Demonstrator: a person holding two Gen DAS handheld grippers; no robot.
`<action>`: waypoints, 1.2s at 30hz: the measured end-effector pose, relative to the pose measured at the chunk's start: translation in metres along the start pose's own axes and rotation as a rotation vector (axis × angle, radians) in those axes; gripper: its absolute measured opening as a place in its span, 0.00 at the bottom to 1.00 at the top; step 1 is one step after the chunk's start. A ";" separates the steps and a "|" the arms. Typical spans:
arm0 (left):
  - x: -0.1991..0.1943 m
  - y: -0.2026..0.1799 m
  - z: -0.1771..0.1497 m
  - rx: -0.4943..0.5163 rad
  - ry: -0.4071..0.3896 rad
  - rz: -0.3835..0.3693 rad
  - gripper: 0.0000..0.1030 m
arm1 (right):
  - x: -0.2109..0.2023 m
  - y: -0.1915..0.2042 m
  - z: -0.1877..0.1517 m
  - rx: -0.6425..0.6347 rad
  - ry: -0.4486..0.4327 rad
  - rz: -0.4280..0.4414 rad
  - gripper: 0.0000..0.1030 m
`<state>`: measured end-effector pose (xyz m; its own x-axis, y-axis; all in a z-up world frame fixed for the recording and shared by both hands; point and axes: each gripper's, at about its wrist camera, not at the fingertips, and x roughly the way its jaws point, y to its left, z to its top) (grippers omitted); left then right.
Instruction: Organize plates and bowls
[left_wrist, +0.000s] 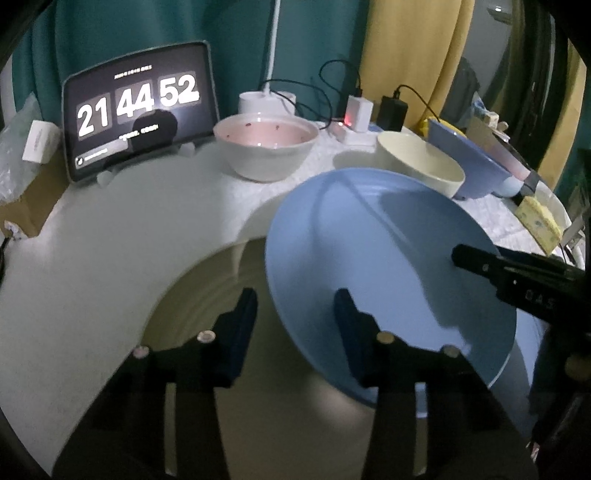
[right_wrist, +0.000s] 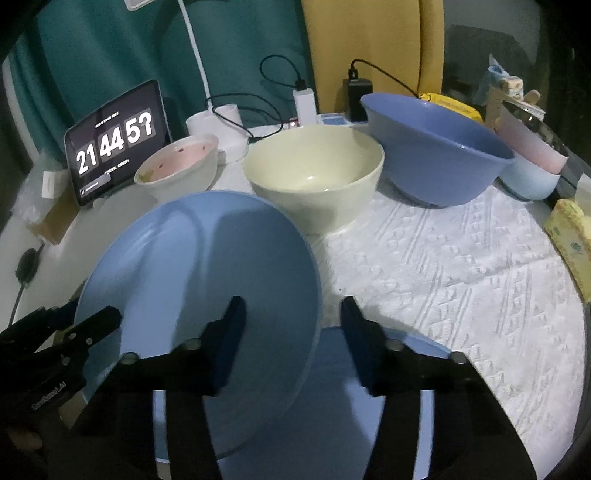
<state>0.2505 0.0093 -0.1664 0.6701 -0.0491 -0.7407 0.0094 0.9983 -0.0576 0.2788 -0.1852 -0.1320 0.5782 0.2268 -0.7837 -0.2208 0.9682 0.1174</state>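
Observation:
A light blue plate (left_wrist: 388, 266) is tilted up between both grippers; it also shows in the right wrist view (right_wrist: 199, 280). My left gripper (left_wrist: 295, 314) is open, its jaws astride the plate's near rim, above a white plate (left_wrist: 236, 229). My right gripper (right_wrist: 291, 325) is open, its jaws astride the plate's right rim, above another blue plate (right_wrist: 340, 406) lying flat. A pink-lined white bowl (left_wrist: 266, 147), a cream bowl (right_wrist: 314, 177) and a big blue bowl (right_wrist: 436, 147) stand behind.
A tablet clock (left_wrist: 136, 107) stands at the back left. Chargers and cables (left_wrist: 358, 110) lie at the back. A pale blue cup with a pink one in it (right_wrist: 532, 170) and a yellow sponge (left_wrist: 539, 221) sit at the right. A white textured cloth (right_wrist: 443, 266) covers the table.

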 end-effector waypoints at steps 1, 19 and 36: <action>0.000 -0.001 0.000 0.007 -0.001 -0.002 0.36 | 0.000 0.000 0.000 -0.002 0.000 0.004 0.39; -0.018 -0.016 -0.006 0.035 -0.033 -0.022 0.33 | -0.020 -0.003 -0.008 -0.002 -0.036 -0.033 0.27; -0.049 -0.043 -0.018 0.084 -0.079 -0.044 0.33 | -0.059 -0.016 -0.027 0.031 -0.091 -0.055 0.27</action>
<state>0.2045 -0.0322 -0.1396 0.7240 -0.0932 -0.6834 0.0998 0.9946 -0.0299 0.2270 -0.2168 -0.1041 0.6581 0.1809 -0.7309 -0.1631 0.9819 0.0962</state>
